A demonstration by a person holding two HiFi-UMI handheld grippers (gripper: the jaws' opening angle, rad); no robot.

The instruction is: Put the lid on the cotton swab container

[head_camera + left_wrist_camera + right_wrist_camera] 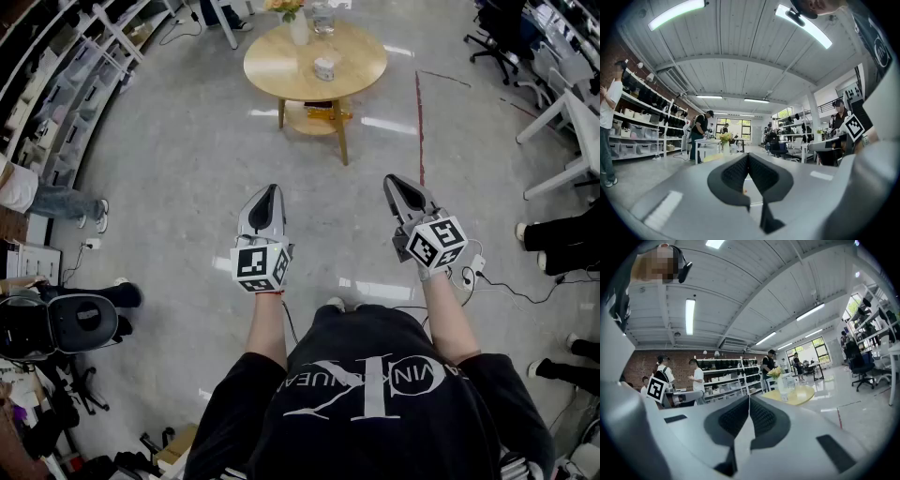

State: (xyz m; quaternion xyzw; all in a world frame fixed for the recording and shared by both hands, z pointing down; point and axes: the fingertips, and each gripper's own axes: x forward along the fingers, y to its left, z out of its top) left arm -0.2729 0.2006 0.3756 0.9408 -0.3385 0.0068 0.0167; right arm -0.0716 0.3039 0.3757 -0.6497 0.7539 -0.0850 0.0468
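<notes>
I held my left hand-held gripper (269,194) and my right hand-held gripper (394,185) level over the floor (187,169). Each had its jaws pressed together with nothing between them. The cotton swab container (324,67) stood near the middle of the round wooden worktop (277,70), well ahead of both. A vase of flowers (298,26) stood at the worktop's far edge.

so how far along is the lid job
Done: nothing that shows. In hand: nothing; the left gripper and right gripper are both shut and empty, held level above the grey polished floor. Left: the whole job. A small pale round container sits on the round light wooden table well ahead; whether it is lidded is too small to tell.
</notes>
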